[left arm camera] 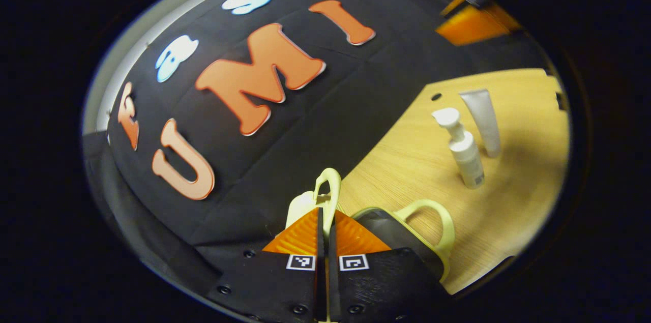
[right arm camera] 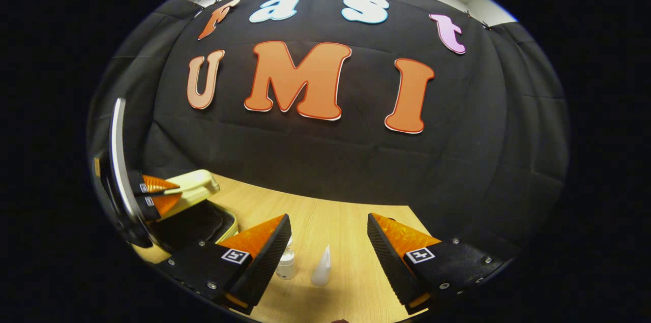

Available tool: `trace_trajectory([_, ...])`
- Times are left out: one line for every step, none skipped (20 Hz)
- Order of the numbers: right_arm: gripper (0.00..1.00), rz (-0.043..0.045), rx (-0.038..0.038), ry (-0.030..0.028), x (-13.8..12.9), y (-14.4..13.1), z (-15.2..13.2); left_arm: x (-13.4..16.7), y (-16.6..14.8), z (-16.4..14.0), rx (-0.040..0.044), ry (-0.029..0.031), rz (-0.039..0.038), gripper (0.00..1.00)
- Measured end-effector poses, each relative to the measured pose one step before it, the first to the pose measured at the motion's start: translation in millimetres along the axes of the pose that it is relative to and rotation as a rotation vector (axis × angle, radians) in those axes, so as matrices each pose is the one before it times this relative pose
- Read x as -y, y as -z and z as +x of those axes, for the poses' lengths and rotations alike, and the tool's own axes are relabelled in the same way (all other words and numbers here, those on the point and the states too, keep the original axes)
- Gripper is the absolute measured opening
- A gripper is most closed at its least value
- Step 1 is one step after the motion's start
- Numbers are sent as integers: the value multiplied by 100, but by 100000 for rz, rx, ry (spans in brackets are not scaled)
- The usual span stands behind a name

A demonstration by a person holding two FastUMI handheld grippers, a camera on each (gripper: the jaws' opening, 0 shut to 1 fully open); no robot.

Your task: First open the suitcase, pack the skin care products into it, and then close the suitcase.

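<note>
The left tongs (left arm camera: 325,229) are closed on the thin edge of the suitcase lid (left arm camera: 325,191), which is held raised above the case (left arm camera: 391,234) at the table's (left arm camera: 519,201) left end. The right tongs (right arm camera: 329,234) are spread wide and hold nothing. Below them a pump bottle (right arm camera: 286,264) and a tube (right arm camera: 321,267) are seen, near each other on the table.
</note>
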State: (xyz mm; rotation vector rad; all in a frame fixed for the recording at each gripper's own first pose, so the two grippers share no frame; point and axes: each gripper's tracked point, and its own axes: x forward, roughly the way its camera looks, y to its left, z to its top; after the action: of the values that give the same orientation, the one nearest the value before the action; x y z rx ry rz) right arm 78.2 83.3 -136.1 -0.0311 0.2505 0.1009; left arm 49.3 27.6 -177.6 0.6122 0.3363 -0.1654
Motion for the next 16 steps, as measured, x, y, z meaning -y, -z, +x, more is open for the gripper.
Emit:
trace_trajectory([95, -379, -371, -637, -711, 14, 218, -1449, -153, -20, -59, -1555, -4926, 3])
trace_trajectory([96, -334, -448, -752, -658, 84, 300, -1867, 236, 120, -446, -1118, -7833, 3])
trace_trajectory([96, -231, -520, -418, -463, 82, 212, -1545, -222, 111, 524, -822, -3952, 3])
trace_trajectory([96, -4, -456, -692, -405, 173, 119, -1127, 215, -44, -60, -389, -3252, 2])
trace_trajectory([96, -67, -848, -53, -455, 114, 227, -1600, 279, 4, 147, -1259, -3808, 2])
trace_trajectory([96, 197, -1469, 48, -547, 246, 273, -1825, 16, 70, 548, -2115, -2689, 3])
trace_trajectory([96, 54, -530, 262, -246, 147, 121, -2165, 20, 99, 425, -2448, -1676, 2])
trace_trajectory([96, -145, -523, 628, -381, 22, 141, -2007, 357, 206, 483, -2925, 328, 3])
trace_trajectory([96, -228, -250, 325, -247, -83, 105, -1449, 305, 106, 328, -2452, 1043, 2])
trace_trajectory([95, -545, -246, 469, -340, -163, 221, -1020, 526, 35, 391, -1601, 547, 3])
trace_trajectory([96, -541, -161, 477, -162, -110, 146, -1395, 658, 179, 264, -2175, -134, 2])
trace_trajectory([96, -444, -44, 573, -251, -278, 208, -916, 496, 138, 138, -1066, -784, 3])
trace_trajectory([96, -446, -335, 1111, -235, -155, 275, -1168, 798, 135, -530, -1859, 818, 3])
trace_trajectory([96, -406, -340, 1380, -331, -273, 328, -696, 336, 119, 467, -128, -650, 3])
trace_trajectory([96, -145, -424, 1355, -388, -181, 267, -759, 431, 280, 820, 195, -1438, 3])
trace_trajectory([96, -110, -259, 1392, -477, -273, 236, -864, 792, 319, 436, 195, -1065, 3])
